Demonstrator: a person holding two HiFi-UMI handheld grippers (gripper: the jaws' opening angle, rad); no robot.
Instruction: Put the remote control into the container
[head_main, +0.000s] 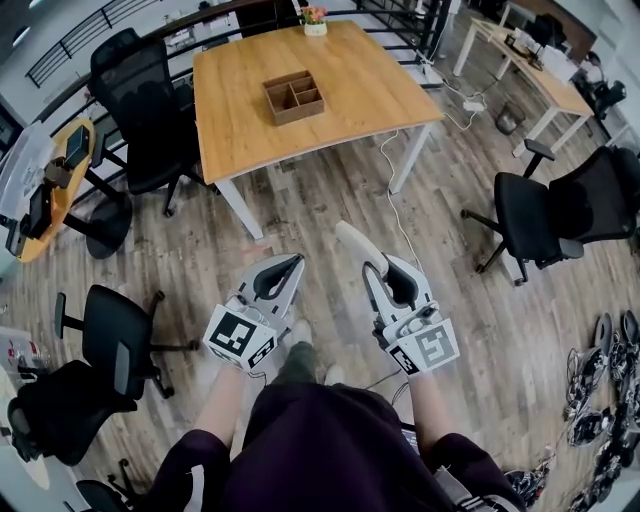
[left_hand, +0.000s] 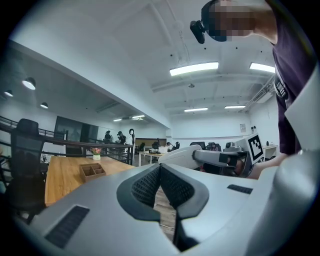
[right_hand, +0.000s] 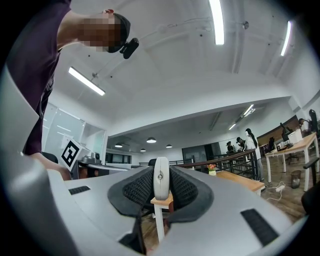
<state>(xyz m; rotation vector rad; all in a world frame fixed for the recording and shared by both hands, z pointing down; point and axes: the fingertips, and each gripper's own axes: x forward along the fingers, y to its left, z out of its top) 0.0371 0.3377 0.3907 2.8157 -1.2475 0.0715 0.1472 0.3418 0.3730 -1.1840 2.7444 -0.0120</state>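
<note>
The white remote control (head_main: 356, 243) sticks out forward from my right gripper (head_main: 388, 270), which is shut on it at waist height above the floor. In the right gripper view the remote (right_hand: 161, 175) stands edge-on between the pads. My left gripper (head_main: 290, 266) is beside it, shut with nothing between its pads (left_hand: 172, 186). The container, a brown wooden box with compartments (head_main: 293, 96), sits on the wooden table (head_main: 250, 120) well ahead of both grippers. The box (left_hand: 92, 171) also shows far off in the left gripper view, as does the right gripper (left_hand: 220, 159) with the remote (left_hand: 176, 154).
A small flower pot (head_main: 314, 20) stands at the table's far edge. Black office chairs stand left of the table (head_main: 140, 110), near my left side (head_main: 115, 335) and at the right (head_main: 545, 215). A white cable (head_main: 395, 190) runs over the wood floor.
</note>
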